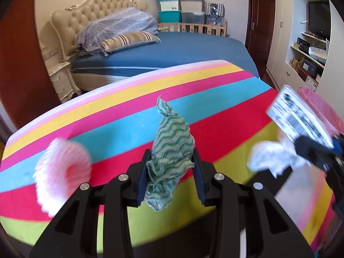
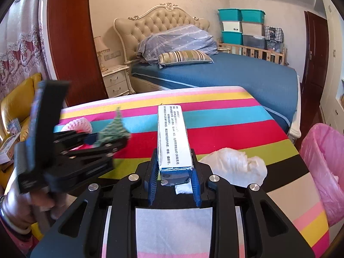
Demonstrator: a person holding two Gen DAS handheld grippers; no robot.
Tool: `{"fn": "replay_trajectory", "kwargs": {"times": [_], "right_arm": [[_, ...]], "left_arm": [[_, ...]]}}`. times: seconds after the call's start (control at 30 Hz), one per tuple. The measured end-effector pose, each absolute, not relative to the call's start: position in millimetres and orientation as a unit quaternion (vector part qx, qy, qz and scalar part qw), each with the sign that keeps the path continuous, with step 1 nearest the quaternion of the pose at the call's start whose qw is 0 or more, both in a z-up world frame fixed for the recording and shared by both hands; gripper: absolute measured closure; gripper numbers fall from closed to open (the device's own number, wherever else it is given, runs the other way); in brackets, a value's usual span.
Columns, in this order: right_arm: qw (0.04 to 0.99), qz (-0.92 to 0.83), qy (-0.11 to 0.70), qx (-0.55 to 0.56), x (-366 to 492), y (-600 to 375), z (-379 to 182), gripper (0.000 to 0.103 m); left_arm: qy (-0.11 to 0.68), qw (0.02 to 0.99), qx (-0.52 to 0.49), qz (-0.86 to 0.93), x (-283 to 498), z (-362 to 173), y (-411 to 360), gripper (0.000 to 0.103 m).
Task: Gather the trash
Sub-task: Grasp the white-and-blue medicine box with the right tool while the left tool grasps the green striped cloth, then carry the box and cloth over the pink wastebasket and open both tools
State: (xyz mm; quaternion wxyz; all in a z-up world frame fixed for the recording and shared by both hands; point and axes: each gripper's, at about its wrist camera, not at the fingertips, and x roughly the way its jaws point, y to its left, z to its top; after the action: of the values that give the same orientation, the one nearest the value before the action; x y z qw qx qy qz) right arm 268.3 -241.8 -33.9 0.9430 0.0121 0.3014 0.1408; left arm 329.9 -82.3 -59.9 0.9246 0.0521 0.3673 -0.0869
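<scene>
My left gripper is shut on a crumpled green-and-white cloth and holds it above the striped table. It also shows in the right wrist view with the cloth. My right gripper is shut on a white-and-blue carton box that points forward over the table. The box shows blurred at the right of the left wrist view. A pink foam fruit net lies at the table's left. A crumpled white tissue lies at the right.
A bin lined with a pink bag stands right of the table. A blue bed with pillows is behind. A nightstand and a yellow chair are at the left. Shelves and a door are at the right.
</scene>
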Motion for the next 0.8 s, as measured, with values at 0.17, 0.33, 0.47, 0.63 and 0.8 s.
{"fn": "replay_trajectory", "kwargs": {"times": [0.17,0.33,0.47,0.63,0.8], "right_arm": [[0.944,0.142,0.298,0.004,256.0,-233.1,-34.6,0.076],[0.945,0.145,0.292,-0.009,242.3,-226.3,-33.6,0.076],[0.945,0.149,0.290,-0.013,232.9,-223.0,-33.2,0.076],[0.946,0.152,0.286,-0.022,220.8,-216.6,-34.2,0.076],[0.945,0.155,0.286,-0.023,217.3,-215.6,-36.1,0.076]], "left_arm": [[0.348,0.933,0.051,-0.077,289.6,-51.2,-69.0,0.067],[0.332,0.940,0.041,-0.071,253.9,-44.3,-59.3,0.067],[0.314,0.947,0.029,-0.066,222.7,-38.6,-55.0,0.067],[0.301,0.952,0.013,-0.060,199.4,-37.7,-45.4,0.067],[0.297,0.953,0.007,-0.053,196.2,-38.7,-42.4,0.066]]}}
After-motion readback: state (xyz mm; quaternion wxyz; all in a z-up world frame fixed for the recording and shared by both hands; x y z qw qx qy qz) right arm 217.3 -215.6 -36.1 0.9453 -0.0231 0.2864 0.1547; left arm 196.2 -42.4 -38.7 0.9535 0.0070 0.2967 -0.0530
